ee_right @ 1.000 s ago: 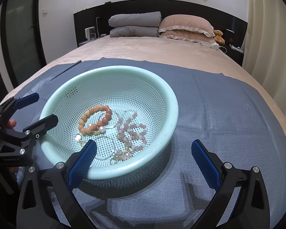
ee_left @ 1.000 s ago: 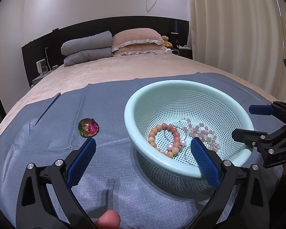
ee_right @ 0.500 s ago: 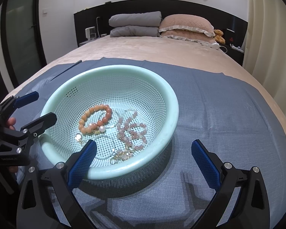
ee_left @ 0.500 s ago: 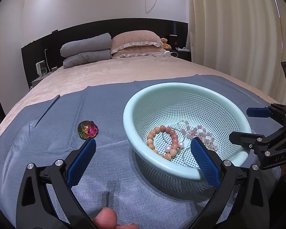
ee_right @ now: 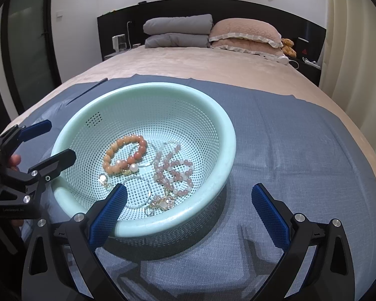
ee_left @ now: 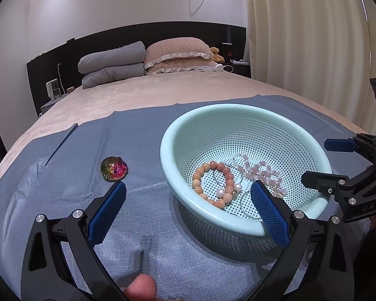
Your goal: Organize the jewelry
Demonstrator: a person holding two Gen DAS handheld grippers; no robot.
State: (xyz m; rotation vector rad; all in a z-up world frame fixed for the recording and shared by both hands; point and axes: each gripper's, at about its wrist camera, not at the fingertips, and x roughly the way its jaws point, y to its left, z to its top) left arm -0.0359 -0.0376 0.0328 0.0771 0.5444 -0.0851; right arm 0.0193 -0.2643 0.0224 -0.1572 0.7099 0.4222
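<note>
On the bed (ee_left: 178, 95), a blue cloth (ee_right: 300, 150) carries our mint basket (ee_right: 228, 135) of jewelry, orange bracelet (ee_right: 124, 154) included; an iridescent bead (ee_left: 113, 168) lies just left of it. Both left gripper (ee_left: 188, 210) and right gripper (ee_right: 189, 212) hang with jaws wide, empty, touching nothing. Since a second ago, the left has drawn back slightly.

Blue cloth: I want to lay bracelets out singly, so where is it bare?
Bare: the blue cloth right of the basket, and left beyond the iridescent bead. Crowded: the basket floor, bracelets tangled.
</note>
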